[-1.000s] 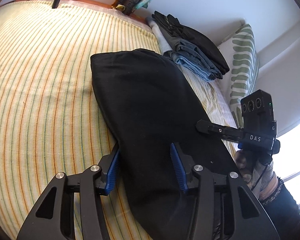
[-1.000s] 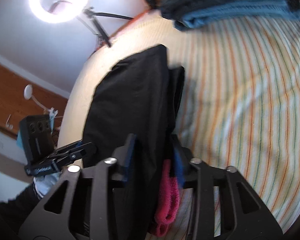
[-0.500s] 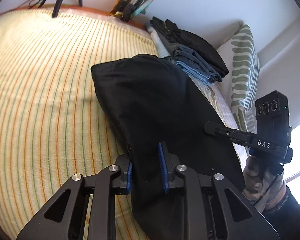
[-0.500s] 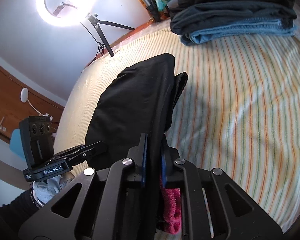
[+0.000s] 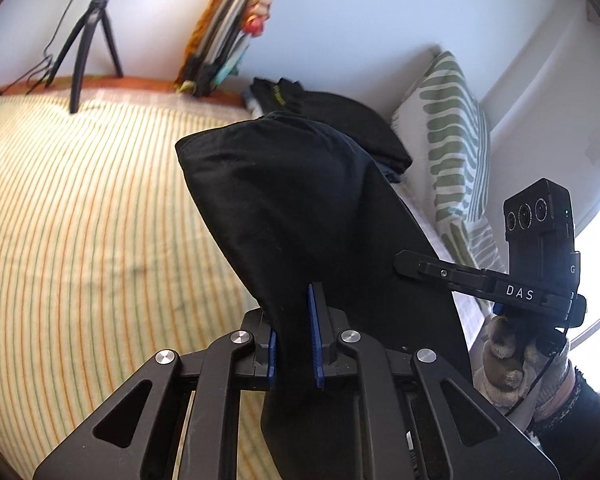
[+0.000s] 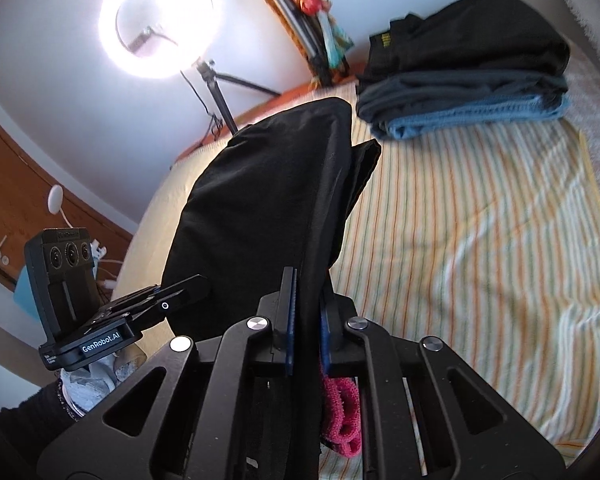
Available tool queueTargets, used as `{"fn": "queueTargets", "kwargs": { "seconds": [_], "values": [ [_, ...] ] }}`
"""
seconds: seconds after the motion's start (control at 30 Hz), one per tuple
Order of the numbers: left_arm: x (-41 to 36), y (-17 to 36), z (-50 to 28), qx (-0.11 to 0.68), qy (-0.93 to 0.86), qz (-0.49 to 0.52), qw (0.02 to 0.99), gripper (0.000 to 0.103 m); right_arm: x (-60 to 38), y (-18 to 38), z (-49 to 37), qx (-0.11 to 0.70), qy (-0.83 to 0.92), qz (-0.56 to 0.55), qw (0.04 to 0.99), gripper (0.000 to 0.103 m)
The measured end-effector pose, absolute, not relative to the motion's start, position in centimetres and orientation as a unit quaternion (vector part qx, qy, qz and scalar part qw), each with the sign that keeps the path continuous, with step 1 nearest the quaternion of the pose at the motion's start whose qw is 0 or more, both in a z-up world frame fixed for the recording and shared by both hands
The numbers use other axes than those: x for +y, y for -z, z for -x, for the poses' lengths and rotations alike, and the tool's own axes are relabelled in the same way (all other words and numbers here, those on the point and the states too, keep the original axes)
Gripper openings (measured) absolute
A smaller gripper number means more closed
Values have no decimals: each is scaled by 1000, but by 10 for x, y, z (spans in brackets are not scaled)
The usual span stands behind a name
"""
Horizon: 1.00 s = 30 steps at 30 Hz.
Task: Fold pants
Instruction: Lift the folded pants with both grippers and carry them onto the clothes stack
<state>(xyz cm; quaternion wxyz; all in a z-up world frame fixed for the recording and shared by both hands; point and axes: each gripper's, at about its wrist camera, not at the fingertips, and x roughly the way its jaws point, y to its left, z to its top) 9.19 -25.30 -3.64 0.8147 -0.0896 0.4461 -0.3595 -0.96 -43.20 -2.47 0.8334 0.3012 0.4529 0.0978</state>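
Both grippers pinch the near end of the black pants (image 5: 296, 200), one at each edge, likely so the cloth can be carried over for a fold. The left gripper (image 5: 294, 344) and right gripper (image 6: 306, 328) each have jaws narrowed on fabric. The pants rise above the striped bed (image 5: 80, 220), long axis running away toward the stack (image 6: 472, 80); their far end may touch it, unclear.

The pants (image 5: 300, 208) hang between the two tools above the bed (image 5: 80, 220), the left tool (image 5: 294, 340) and the right tool (image 6: 306, 320) each clamped on one edge. Behind them a pile of folded clothes (image 6: 464, 72) lies on the bed, a pillow (image 5: 452, 136) to its right and a tripod (image 5: 88, 44) beyond the bed's far edge.
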Motion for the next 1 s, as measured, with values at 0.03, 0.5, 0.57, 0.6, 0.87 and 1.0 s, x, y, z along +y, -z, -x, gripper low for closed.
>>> {"fn": "queueTargets", "kwargs": {
  "seconds": [0.03,0.5,0.57,0.6,0.87,1.0],
  "values": [
    [-256,33,-94,443,363,88,815,11,-435,20,9,449,-96,-299,836,10],
    [-317,-32,-135,386,413,59,823,11,-494,-46,-8,386,-57,-290,874,10],
    [-324,-38,-140,381,418,57,823,11,-505,-52,-13,378,-51,-290,878,10],
    [-329,-40,-144,379,421,56,822,11,-509,-54,-16,375,-50,-290,879,10],
    [-372,-55,-178,368,436,39,820,11,-550,-64,-38,357,-30,-290,887,10],
    [-396,-62,-198,361,439,36,822,11,-574,-67,-55,351,-16,-290,890,10]
  ]
}}
